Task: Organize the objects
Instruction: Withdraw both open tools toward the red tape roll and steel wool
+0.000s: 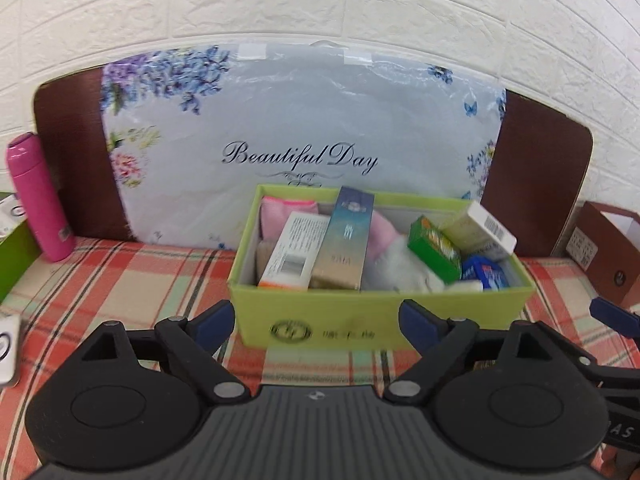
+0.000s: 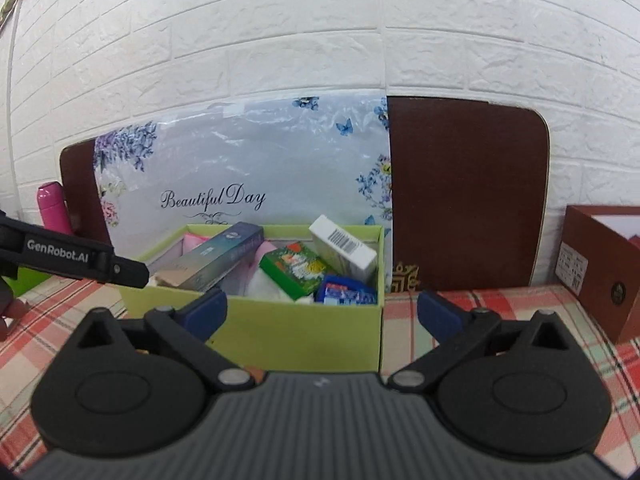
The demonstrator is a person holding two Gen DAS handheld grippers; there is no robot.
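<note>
Green cardboard box [image 1: 380, 320] sits filled at twelve o'clock. My left gripper [image 1: 318, 320] and right gripper [image 2: 322, 312] are released, grasping nothing. Packing looks finished; next I'd seek strays.

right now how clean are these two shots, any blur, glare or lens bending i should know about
Left wrist view: slight motion blur softens the green box and its printed logo, and the fisheye bows the brick wall. Right wrist view: a bit sharper, the barcode on the white carton reads clearly; same bowing, dark corners. Both views: soft even light, mild sheen on the plastic-wrapped pillow, no harsh shadows.
</note>
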